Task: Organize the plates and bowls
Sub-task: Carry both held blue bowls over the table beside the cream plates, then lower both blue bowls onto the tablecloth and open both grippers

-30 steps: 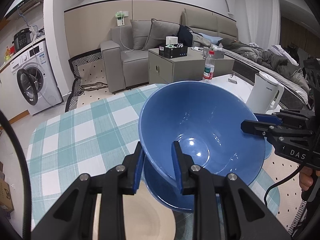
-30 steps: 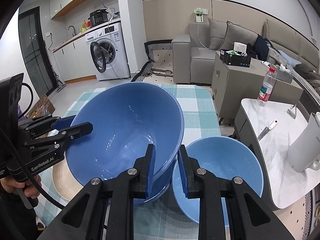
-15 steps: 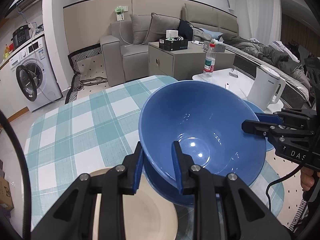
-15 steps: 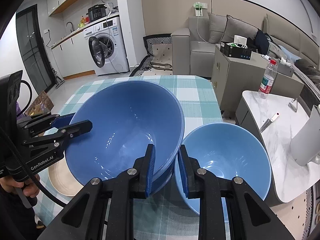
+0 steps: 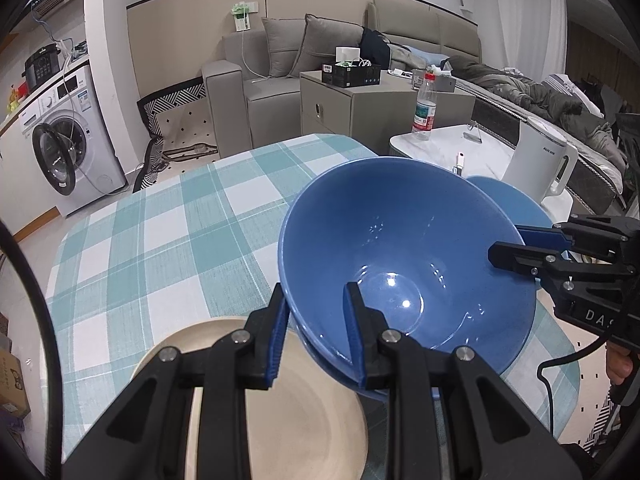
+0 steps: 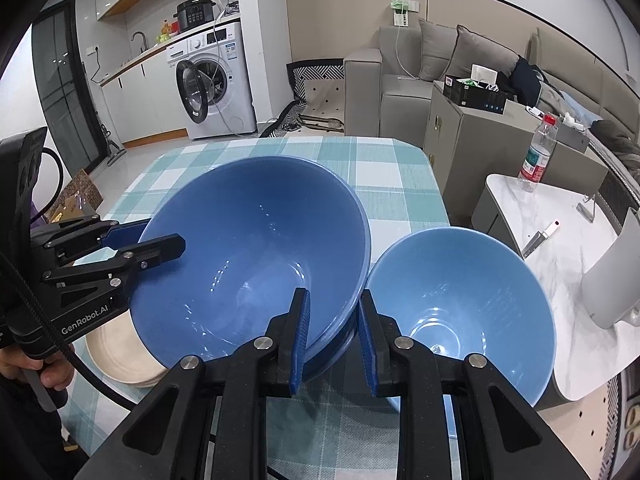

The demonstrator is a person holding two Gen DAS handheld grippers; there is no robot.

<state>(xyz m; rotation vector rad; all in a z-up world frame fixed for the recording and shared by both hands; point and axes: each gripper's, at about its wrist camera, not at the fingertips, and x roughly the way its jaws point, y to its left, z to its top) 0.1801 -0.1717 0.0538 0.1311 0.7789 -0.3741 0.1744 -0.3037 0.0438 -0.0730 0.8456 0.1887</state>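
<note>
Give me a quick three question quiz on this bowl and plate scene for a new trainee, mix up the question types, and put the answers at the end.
1. True or false: only one hand-held gripper grips the large dark blue ceramic bowl.
2. Multiple choice: what lies directly under that bowl? A) another dark blue bowl B) the round cream plate C) bare checked tablecloth
3. Short answer: which dish stands beside the right hand-held gripper, apart from the stack?

Key
1. False: the left hand-held gripper and the right one each clamp the rim, on opposite sides.
2. A
3. The smaller light blue bowl.
</note>
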